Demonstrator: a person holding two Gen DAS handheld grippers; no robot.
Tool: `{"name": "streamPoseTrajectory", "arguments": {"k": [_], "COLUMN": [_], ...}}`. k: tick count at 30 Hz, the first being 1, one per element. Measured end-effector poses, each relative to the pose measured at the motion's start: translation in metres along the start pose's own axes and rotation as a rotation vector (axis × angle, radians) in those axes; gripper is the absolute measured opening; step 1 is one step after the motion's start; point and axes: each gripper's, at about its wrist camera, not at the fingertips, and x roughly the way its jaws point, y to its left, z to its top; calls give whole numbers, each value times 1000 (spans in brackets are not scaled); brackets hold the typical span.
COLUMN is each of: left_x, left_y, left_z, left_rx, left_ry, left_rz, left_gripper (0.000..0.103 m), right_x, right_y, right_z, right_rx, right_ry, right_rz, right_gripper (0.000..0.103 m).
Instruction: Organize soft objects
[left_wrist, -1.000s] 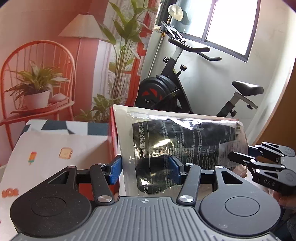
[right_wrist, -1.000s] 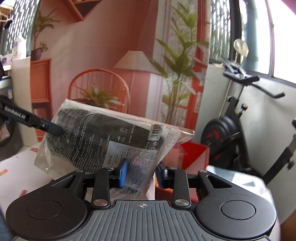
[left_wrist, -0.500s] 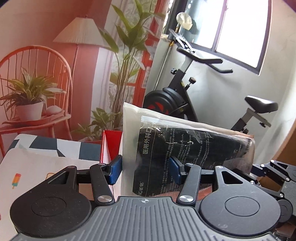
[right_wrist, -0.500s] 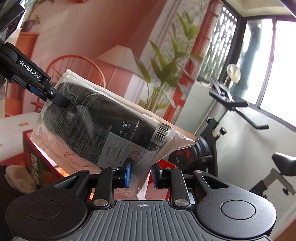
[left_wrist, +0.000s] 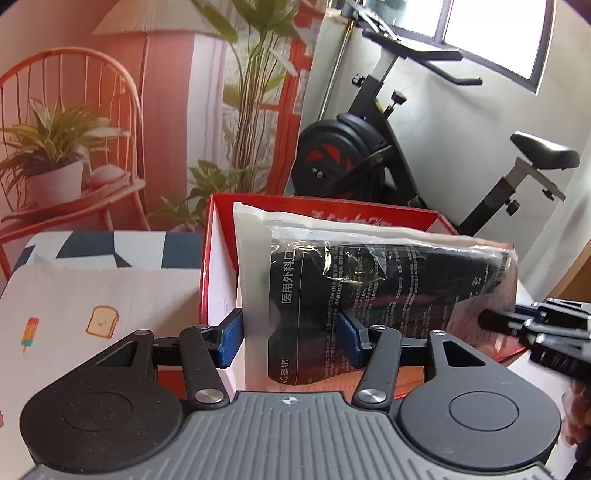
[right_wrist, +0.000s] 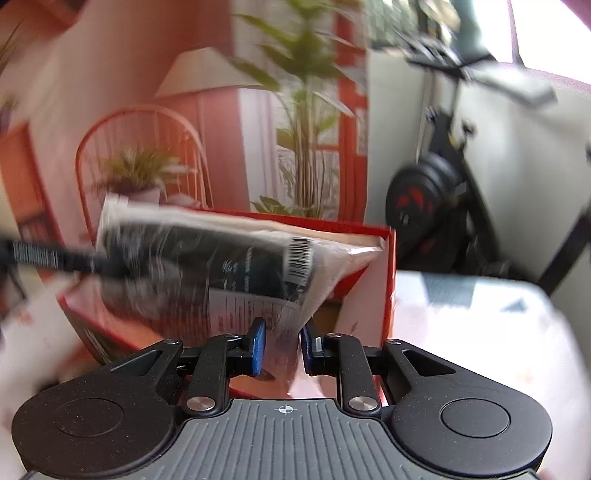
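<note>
- Step: you're lowering the mask pack (left_wrist: 388, 291) into the red box (left_wrist: 218, 236), sat at 12 o'clock.
- L gripper (left_wrist: 291, 341) clamps pack's end, approx half open.
- R gripper (right_wrist: 282, 345), jaws just closing, nips the other corner.
- Next, I reckon: sink pack past the rim, then release both.

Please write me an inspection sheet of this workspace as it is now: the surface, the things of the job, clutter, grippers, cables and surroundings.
Surface: pale table cover printed with toast and ice-lolly pictures.
Job's things: clear plastic packet of black soft goods, held over the open red box; red box also seen from the right wrist.
Clutter: nothing seen.
Grippers: left gripper shut on the packet's left end; right gripper, jaws just been closing, pinches the packet's right corner.
Cables: nothing seen.
Surroundings: exercise bike, red chair with potted plant, window.
</note>
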Motion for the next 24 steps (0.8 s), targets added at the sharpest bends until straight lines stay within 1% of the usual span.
{"name": "streamPoseTrajectory", "arguments": {"k": [2,3,5,8,12,16,19,24], "left_x": [4,6,8,7,1,-4,-5,-12], "left_y": [-1,-1,0,7,11,11,6,0], "left_z": [0,0,1,3,5,7,7,5], "left_rx": [14,22,33,4,-25,-38,-32,-5], "left_ry": [22,30,40,38,4,-35,-50,-80], "left_rz": [15,16,16,0,-16,-43,-56,-72], "left_gripper": [57,57,61,64,65,65,65,65], "right_x": [4,6,14,24,38,51,61,82], "right_y": [-6,-10,-17,-25,-24,-16,-13,-1], "right_z": [3,3,6,11,19,23,23,22], "right_rx": [76,106,178,249,255,240,235,175], "right_ry": [27,50,85,128,171,209,245,312], "right_rz": [8,7,17,24,-6,-72,-90,-143], "right_gripper": [13,11,10,10,9,9,9,8]}}
